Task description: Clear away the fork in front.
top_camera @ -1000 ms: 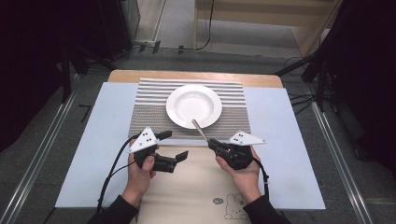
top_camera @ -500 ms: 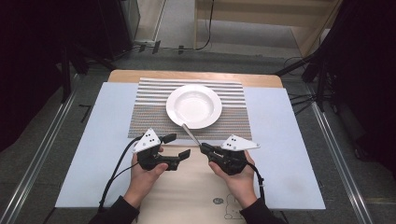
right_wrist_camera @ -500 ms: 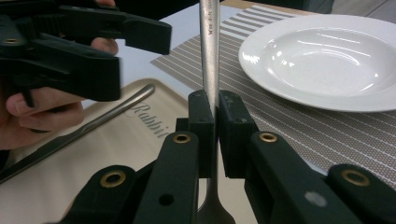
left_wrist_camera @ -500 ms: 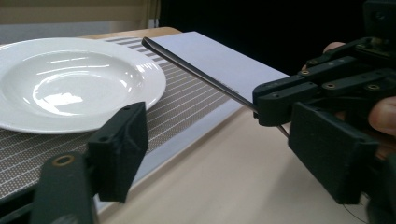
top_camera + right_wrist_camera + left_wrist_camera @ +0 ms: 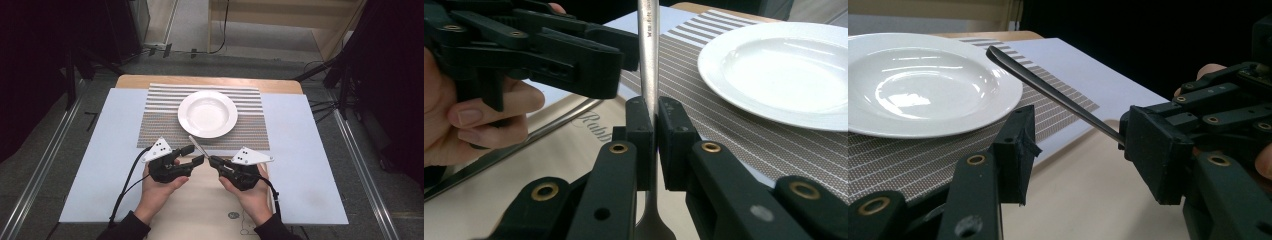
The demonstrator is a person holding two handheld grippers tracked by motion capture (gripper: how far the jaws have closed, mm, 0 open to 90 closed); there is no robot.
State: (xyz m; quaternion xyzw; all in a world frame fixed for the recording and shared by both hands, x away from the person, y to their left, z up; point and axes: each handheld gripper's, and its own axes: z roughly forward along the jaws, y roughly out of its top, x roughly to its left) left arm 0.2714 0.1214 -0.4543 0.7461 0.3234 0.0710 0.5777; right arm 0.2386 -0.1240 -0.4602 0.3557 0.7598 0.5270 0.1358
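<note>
In the high view, the left gripper (image 5: 199,154) sat at lower centre-left of the frame, held in the person's left hand (image 5: 156,192). Its jaws had just been closing and stood half apart. A piece of metal cutlery (image 5: 198,147), its head end hidden, passed between them. In the left gripper view, the handle (image 5: 1048,90) ran from upper centre down to the right, between the two jaws; neither pad pressed on it.

At lower centre-right of the high view, the right gripper (image 5: 212,160) was held in the right hand (image 5: 252,197), with its jaws pointing left toward the other gripper. In the right gripper view its two pads (image 5: 639,131) were clamped tight on the cutlery shaft (image 5: 648,55), which rose upright through the middle of the frame. The left gripper (image 5: 574,47) crossed the upper left of that frame, just beside the shaft.

The cutlery was lifted clear of the table, between the two grippers and just below the plate (image 5: 208,114). The white plate stood on a striped woven placemat (image 5: 160,120) at centre frame. The placemat lay on a pale blue sheet (image 5: 305,150). A beige printed mat (image 5: 205,210) lay under the hands at the bottom centre.
</note>
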